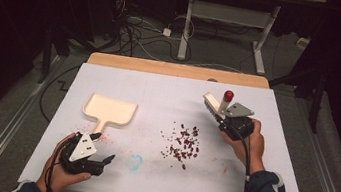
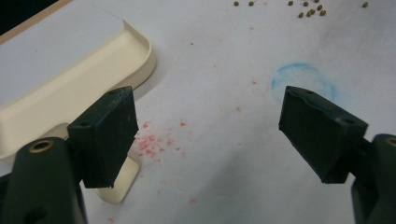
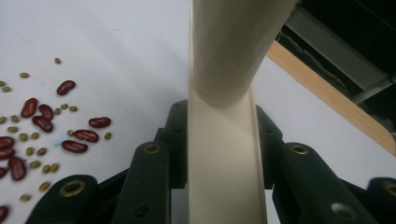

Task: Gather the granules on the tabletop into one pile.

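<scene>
A cream dustpan (image 1: 108, 108) lies flat at the left of the white table cover, its handle toward me; its rim (image 2: 70, 88) and handle end show beside the left jaw. My left gripper (image 1: 104, 147) (image 2: 205, 126) hovers just right of that handle, open, nothing between its jaws. A scatter of red and small green beans (image 1: 183, 144) (image 3: 42, 121) (image 2: 308, 9) lies mid-table. Right of the beans, my right gripper (image 1: 223, 118) (image 3: 219, 135) is shut on the cream handle of a small brush (image 1: 211, 104) (image 3: 224, 60), which has a red end (image 1: 228, 95).
A blue ring mark (image 1: 135, 161) (image 2: 303, 81) and red specks (image 2: 152, 142) stain the cover near the left gripper. The wooden table edge (image 1: 177, 69) runs along the back, with cables and desk legs on the floor beyond.
</scene>
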The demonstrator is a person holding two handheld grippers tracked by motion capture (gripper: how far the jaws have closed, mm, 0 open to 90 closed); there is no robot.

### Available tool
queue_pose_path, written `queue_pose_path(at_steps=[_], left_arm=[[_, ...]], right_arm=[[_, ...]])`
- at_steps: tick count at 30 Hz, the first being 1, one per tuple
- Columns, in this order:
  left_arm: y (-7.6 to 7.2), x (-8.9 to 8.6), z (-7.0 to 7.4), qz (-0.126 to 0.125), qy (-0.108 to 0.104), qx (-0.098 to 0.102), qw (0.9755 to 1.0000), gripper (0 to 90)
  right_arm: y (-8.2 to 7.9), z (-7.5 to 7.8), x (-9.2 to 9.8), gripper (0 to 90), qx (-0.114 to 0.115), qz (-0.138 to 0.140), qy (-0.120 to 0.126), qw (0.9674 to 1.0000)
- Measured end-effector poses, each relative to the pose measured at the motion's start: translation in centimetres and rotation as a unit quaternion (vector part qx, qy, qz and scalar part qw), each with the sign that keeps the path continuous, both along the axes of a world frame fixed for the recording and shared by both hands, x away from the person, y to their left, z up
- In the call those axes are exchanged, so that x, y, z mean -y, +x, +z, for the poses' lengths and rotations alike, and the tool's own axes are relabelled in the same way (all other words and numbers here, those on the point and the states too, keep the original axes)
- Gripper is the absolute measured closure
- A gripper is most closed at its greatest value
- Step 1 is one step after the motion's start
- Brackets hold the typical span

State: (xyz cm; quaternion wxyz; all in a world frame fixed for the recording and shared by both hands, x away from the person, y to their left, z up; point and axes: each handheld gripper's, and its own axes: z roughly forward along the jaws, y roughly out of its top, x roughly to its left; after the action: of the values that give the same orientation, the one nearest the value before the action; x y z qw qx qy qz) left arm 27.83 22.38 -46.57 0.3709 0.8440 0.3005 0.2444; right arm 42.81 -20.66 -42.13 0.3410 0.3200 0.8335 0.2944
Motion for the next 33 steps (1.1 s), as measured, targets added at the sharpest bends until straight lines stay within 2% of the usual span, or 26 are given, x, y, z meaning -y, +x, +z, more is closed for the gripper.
queue_pose_path(at_steps=[2,3,6,8,11,13,14,15,17,18,21,22,24,25,26,28,30,32,33], left_arm=[[0.0,0.0,-0.1,-0.001,0.003,-0.003,1.0000,18.6],[0.0,0.0,-0.1,-0.001,0.004,-0.005,1.0000,18.6],[0.1,0.0,-0.1,-0.001,0.003,-0.004,1.0000,18.7],[0.1,0.1,-0.1,-0.003,0.007,-0.003,1.0000,18.7],[0.1,0.3,-0.3,-0.006,0.022,-0.004,0.9997,19.2],[0.2,0.3,-0.4,-0.007,0.023,-0.008,0.9997,19.2],[0.2,0.3,-0.4,-0.010,0.026,-0.003,0.9996,19.2],[0.2,0.3,-0.3,-0.010,0.026,-0.003,0.9996,19.2],[0.2,0.4,-0.3,-0.010,0.026,-0.001,0.9996,19.2],[0.1,0.4,-0.3,-0.009,0.025,-0.005,0.9996,19.2],[0.1,0.4,-0.3,-0.011,0.027,-0.007,0.9996,19.2],[0.1,0.4,-0.3,-0.011,0.028,-0.008,0.9995,19.2],[0.1,0.4,-0.4,-0.011,0.029,-0.009,0.9995,19.2],[0.1,0.4,-0.4,-0.011,0.030,-0.008,0.9995,19.3],[0.1,0.5,-0.4,-0.011,0.031,-0.008,0.9994,19.3],[0.0,0.4,-0.3,-0.012,0.030,-0.007,0.9995,19.3],[0.0,0.4,-0.3,-0.011,0.028,-0.007,0.9995,19.3],[0.1,0.4,-0.4,-0.011,0.028,-0.010,0.9995,19.3],[0.1,0.5,-0.4,-0.011,0.029,-0.010,0.9995,19.4]], right_arm=[[0.7,-0.8,-1.4,67.7,-0.004,0.002,-0.015,0.9999],[0.7,-0.8,-1.4,67.7,-0.004,0.002,-0.015,0.9999],[1.0,-1.3,-3.1,67.7,-0.005,0.010,-0.025,0.9996],[0.8,-1.8,-4.3,67.7,-0.007,0.026,-0.030,0.9992],[-0.1,-2.7,-6.2,67.5,-0.005,0.044,-0.051,0.9977],[-0.6,-2.9,-6.8,67.5,-0.003,0.059,-0.050,0.9970],[-1.1,-3.0,-7.6,67.5,-0.002,0.083,-0.043,0.9956],[-1.1,-3.0,-7.6,67.5,-0.002,0.083,-0.043,0.9956],[-1.6,-3.0,-8.3,67.5,0.000,0.105,-0.049,0.9932],[-1.6,-3.0,-8.3,67.5,0.000,0.105,-0.049,0.9932],[-2.1,-3.2,-8.5,67.2,-0.008,0.134,-0.043,0.9901],[-2.5,-3.3,-8.4,67.1,-0.008,0.161,-0.040,0.9861],[-2.6,-3.3,-8.3,67.0,-0.006,0.168,-0.043,0.9848],[-2.8,-3.4,-8.3,67.0,-0.003,0.174,-0.050,0.9834],[-3.0,-3.3,-8.2,66.9,-0.009,0.188,-0.054,0.9806],[-3.1,-3.3,-8.0,66.9,-0.010,0.192,-0.052,0.9800],[-3.5,-3.1,-7.5,66.9,-0.018,0.210,-0.037,0.9768],[-4.0,-3.0,-7.2,66.9,-0.021,0.219,-0.033,0.9750],[-4.5,-2.8,-7.0,66.9,-0.026,0.230,-0.029,0.9724]])
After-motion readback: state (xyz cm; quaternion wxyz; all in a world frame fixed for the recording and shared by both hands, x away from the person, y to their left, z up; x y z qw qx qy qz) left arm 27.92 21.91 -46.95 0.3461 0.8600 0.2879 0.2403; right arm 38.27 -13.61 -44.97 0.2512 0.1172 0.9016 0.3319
